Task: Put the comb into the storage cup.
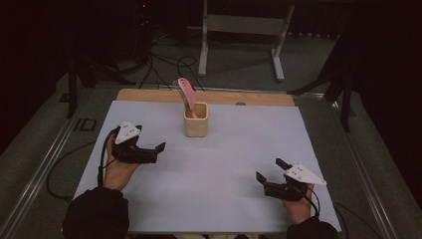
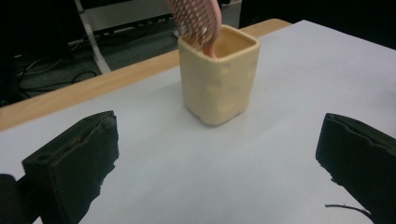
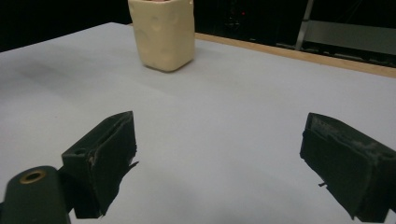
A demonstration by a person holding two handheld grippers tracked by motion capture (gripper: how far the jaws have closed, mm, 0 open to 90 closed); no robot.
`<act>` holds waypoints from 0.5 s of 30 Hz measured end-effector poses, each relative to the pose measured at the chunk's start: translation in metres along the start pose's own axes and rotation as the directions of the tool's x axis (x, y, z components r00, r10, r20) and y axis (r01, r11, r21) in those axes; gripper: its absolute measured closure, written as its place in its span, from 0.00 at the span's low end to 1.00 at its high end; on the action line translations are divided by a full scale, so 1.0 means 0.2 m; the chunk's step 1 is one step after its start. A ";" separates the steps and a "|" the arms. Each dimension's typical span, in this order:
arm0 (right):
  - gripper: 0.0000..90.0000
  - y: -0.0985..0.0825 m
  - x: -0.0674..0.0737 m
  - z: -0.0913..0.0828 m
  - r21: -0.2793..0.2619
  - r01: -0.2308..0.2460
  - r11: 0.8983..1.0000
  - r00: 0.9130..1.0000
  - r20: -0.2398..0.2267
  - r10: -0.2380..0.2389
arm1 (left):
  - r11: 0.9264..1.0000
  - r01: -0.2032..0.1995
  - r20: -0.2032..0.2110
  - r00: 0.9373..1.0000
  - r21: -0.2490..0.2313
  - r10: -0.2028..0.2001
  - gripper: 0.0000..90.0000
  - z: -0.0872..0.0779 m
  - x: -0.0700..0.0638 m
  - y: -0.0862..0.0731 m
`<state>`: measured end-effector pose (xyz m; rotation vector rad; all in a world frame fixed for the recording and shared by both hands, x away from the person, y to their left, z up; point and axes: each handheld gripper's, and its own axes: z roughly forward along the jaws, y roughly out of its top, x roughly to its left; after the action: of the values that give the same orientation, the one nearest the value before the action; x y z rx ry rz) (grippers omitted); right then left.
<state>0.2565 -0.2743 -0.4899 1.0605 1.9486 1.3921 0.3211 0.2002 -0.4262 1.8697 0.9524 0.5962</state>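
We saw pink brush (image 1: 186,94) standing in cup (image 1: 196,124). L gripper (image 1: 160,151) near cup, R gripper (image 1: 268,170) farther; both wide open, empty. Looked done.

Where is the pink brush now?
The pink brush stands tilted in the cream cup, near the table's far edge in the high view, closer to the left gripper.

A cream-yellow cup (image 1: 196,122) holds a pink hairbrush (image 1: 187,93) — its head dotted with pale bristle tips — on a pale grey-white table sheet (image 1: 214,164) edged by light wood (image 1: 149,94); both black grippers carry grey three-cornered plates.
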 end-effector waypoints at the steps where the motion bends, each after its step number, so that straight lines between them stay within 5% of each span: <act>1: 0.12 0.00 0.00 0.00 0.000 0.000 1.000 1.000 0.000 0.000 | 1.000 0.002 -0.002 1.000 0.000 -0.002 0.00 -0.01 0.00 -0.02; 7: 0.11 0.00 0.02 0.00 -0.003 0.001 1.000 1.000 -0.001 -0.001 | 0.999 0.030 -0.018 0.999 -0.013 -0.030 0.00 -0.09 0.02 -0.16; 15: 0.11 0.00 0.02 -0.01 -0.009 -0.003 1.000 1.000 -0.005 0.003 | 1.000 -0.002 -0.037 0.999 -0.011 0.002 0.00 -0.17 0.00 -0.32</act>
<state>0.2518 -0.2716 -0.4881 1.0566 1.9430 1.4053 0.2732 0.2345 -0.4686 1.8560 0.9692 0.6381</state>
